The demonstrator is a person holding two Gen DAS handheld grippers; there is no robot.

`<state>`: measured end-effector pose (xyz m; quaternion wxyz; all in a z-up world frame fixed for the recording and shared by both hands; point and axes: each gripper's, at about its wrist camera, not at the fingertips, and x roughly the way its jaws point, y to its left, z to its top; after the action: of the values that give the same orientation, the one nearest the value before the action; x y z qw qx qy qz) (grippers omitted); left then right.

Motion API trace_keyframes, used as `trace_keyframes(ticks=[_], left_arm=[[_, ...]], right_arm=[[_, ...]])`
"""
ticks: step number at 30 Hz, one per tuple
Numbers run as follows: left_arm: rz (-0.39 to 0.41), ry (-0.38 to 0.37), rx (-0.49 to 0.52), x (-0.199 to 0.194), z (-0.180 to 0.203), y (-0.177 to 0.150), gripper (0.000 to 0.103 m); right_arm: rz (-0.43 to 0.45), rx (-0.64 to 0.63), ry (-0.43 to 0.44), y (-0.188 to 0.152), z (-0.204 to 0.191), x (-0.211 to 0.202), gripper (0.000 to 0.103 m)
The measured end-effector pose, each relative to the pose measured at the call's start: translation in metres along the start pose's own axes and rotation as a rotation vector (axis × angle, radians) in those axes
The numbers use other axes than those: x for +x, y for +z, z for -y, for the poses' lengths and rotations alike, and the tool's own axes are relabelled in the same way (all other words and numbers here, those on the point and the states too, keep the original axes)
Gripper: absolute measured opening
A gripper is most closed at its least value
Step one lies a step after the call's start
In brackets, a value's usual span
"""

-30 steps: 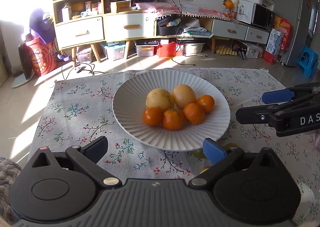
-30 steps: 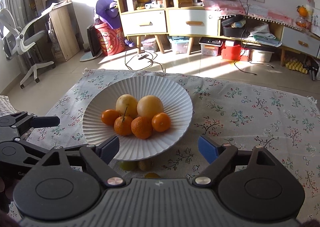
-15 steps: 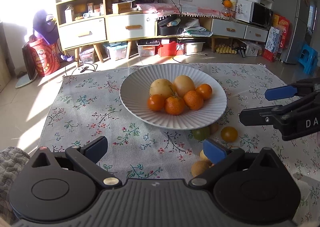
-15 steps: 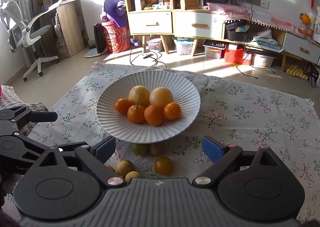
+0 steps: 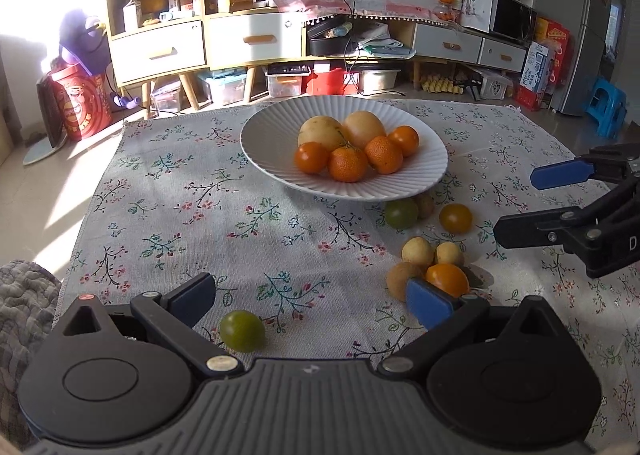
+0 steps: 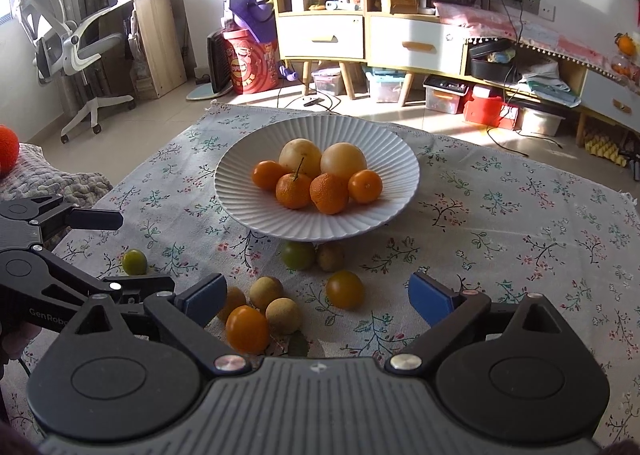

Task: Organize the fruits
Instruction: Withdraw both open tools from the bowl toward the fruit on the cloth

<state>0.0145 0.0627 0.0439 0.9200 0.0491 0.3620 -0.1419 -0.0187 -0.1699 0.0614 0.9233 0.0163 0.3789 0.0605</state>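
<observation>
A white ribbed plate (image 5: 272,171) (image 6: 248,207) holds several oranges and two pale round fruits on a floral cloth. Several small loose fruits lie in front of it: a green one (image 5: 242,331) (image 6: 134,261) apart on the left, another green one (image 5: 401,212) (image 6: 298,255) at the plate's edge, a yellow-orange one (image 5: 455,218) (image 6: 344,289), and a cluster of tan and orange ones (image 5: 418,253) (image 6: 282,315). My left gripper (image 5: 310,301) is open and empty, just behind the lone green fruit. My right gripper (image 6: 316,301) is open and empty, above the cluster.
The floral cloth (image 5: 168,207) covers the low table. A grey quilted cushion (image 5: 24,295) lies at the left edge. Shelves, drawers, a fan and storage boxes stand behind. An office chair (image 6: 68,43) stands far left.
Both grippers have pulled back and up from the plate. The loose fruits in front of the plate have come into view. Both stay open.
</observation>
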Motion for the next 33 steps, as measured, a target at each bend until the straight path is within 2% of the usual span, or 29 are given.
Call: trace_keyframes(ticks=[12,21,24,33], left_arm=[[-0.032,-0.007,-0.005,-0.002,-0.003,-0.016,0.095],[-0.024,-0.090,0.037,0.001,0.023,-0.020,0.094],[-0.015,-0.119,0.041,0.002,0.033,-0.020,0.088],[-0.031,-0.201,0.075,0.014,0.062,-0.015,0.057]], right_arm=[[-0.056,-0.037,0.004,-0.019,-0.005,0.007,0.097],[-0.059,-0.034,-0.018,-0.020,0.006,0.014,0.096],[-0.056,-0.034,-0.024,-0.018,0.010,0.016,0.095],[-0.080,-0.045,-0.048,-0.018,0.023,0.027,0.090]])
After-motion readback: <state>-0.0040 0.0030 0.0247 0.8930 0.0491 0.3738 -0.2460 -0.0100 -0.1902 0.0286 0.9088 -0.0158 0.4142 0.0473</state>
